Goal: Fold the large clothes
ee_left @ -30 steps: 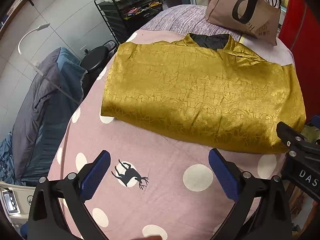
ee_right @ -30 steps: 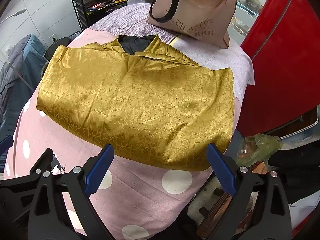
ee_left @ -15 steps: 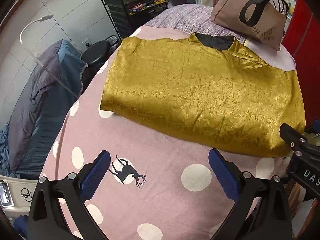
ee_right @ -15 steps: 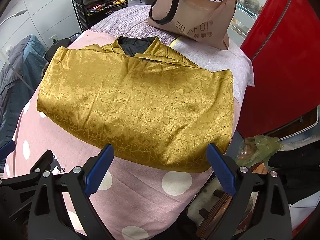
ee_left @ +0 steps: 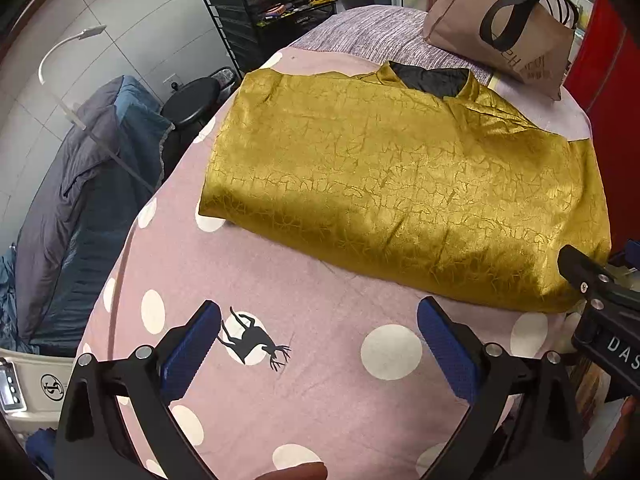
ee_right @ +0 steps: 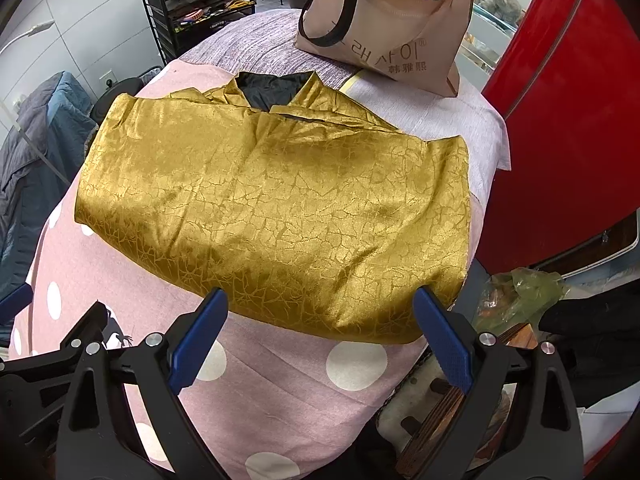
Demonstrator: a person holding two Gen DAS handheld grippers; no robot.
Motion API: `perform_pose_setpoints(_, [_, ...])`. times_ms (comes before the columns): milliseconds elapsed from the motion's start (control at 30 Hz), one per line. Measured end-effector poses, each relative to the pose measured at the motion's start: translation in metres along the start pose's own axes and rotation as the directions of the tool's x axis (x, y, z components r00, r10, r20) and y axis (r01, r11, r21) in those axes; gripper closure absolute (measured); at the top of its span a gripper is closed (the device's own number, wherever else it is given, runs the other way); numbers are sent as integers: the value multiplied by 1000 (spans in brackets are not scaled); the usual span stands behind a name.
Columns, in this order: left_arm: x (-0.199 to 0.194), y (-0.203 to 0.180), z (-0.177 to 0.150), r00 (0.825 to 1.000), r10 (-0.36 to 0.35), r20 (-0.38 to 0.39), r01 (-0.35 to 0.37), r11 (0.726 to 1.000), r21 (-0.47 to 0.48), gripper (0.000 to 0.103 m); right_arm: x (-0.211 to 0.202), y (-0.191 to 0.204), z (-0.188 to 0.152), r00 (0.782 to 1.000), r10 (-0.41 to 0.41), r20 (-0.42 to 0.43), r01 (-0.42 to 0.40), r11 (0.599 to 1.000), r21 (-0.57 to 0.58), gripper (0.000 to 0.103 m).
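Right wrist view gives us the gold garment (ee_right: 276, 216) lying as a broad folded rectangle on the pink dotted sheet (ee_right: 280, 392), its black-lined collar at the far edge. We judge it thin, satiny and slippery, so the layers may slide apart; we would pinch both near corners, catching every layer at the folded edge. Its crackle-patterned surface shines, mostly smooth, with slight puckers near the collar. Our right gripper (ee_right: 320, 334) hangs spread wide and empty just short of the near edge; our left gripper (ee_left: 318, 354) is equally spread over bare sheet, holding nothing. Beyond the garment a tan tote bag (ee_right: 384, 28) stands, well apart from it.
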State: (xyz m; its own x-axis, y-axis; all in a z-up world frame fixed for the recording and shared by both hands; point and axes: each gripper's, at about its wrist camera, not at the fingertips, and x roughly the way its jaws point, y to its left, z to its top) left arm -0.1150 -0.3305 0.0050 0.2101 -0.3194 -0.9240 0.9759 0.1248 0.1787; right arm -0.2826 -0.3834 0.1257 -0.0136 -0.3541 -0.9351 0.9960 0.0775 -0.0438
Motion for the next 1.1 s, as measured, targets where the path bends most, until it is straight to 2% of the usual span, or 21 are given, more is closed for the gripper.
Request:
perform_pose_setpoints(400, [0, -5, -4, 999, 34, 3, -34, 999, 38, 6, 1, 3, -2, 1000, -2, -2, 2, 1000, -12, 11])
perform_pose_setpoints(1100, [2, -6, -4, 1000, 30, -4, -30, 999, 42, 6, 2, 4, -4, 1000, -5, -8, 5, 1000, -16, 11])
